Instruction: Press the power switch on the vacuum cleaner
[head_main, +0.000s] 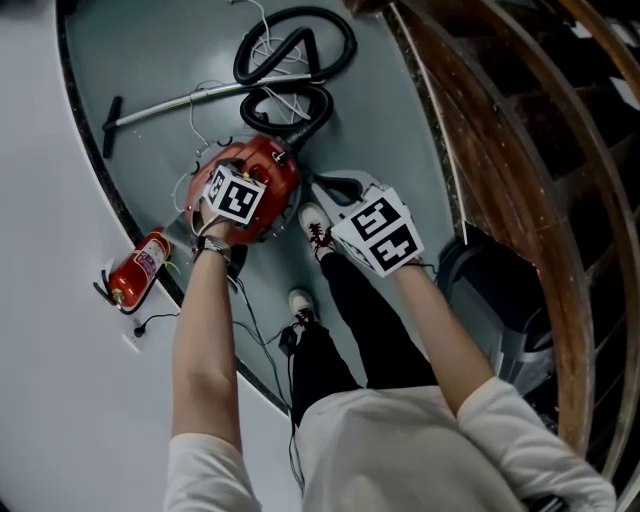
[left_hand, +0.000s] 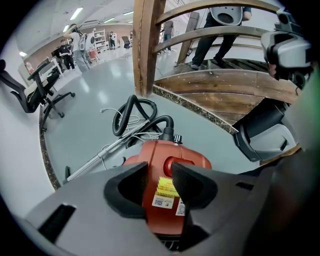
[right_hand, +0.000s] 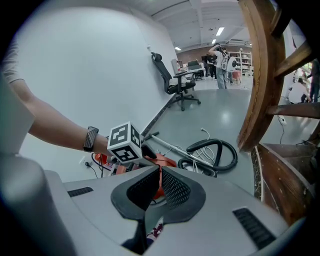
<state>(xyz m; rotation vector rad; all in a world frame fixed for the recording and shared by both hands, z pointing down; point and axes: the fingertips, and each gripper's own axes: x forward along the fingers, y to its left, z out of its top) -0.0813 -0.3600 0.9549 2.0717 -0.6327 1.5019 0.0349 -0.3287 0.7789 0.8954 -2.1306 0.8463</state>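
Head view: from the person's head, aimed steeply down at the grey floor (head_main: 390, 140), well above the red vacuum cleaner (head_main: 265, 160), its black hose (head_main: 322, 112) and the wooden railing (head_main: 480, 150).

Left gripper view: mounted on the left gripper (left_hand: 160, 171), pointing steeply down along its fingers (left_hand: 129, 192), very near the vacuum cleaner's top, with hose and railing beyond.

Right gripper view: mounted on the right gripper (right_hand: 159, 169), tilted less steeply, set farther back, facing the left gripper from the side across the floor.

Shared by all three: vacuum cleaner, hose, railing, floor. Shared besides by the head view and the right gripper view: the person's left forearm (head_main: 205, 330).
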